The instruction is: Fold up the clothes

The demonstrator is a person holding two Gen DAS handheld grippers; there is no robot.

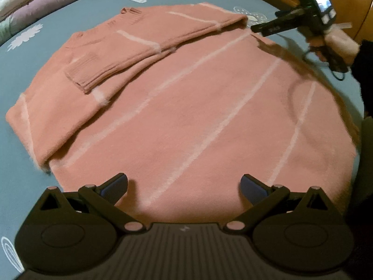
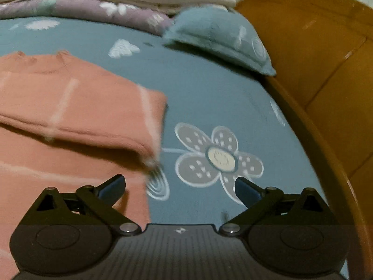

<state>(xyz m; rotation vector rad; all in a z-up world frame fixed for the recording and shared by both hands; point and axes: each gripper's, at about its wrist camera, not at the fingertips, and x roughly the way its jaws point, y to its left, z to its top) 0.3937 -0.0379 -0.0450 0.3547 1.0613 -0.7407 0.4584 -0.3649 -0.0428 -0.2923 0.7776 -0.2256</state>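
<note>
A pink sweater (image 1: 186,107) with thin white stripes lies flat on the bed, and one sleeve (image 1: 139,46) is folded across its chest. My left gripper (image 1: 184,184) hovers over the sweater's near hem, open, with nothing between its fingers. In the right wrist view the sweater (image 2: 70,107) fills the left side, and its folded shoulder corner (image 2: 149,144) lies just ahead of the left finger. My right gripper (image 2: 179,185) is open and empty over the sweater's edge and the sheet. The left wrist view also shows the right gripper (image 1: 261,26), held by a hand (image 1: 338,44) beside that shoulder.
A blue bed sheet (image 2: 209,98) printed with flowers lies under the sweater. A blue pillow (image 2: 221,39) and folded quilts (image 2: 93,0) sit at the far end. A wooden headboard (image 2: 314,58) curves along the right. A blurred brown streak (image 1: 314,77) crosses the sweater's right edge.
</note>
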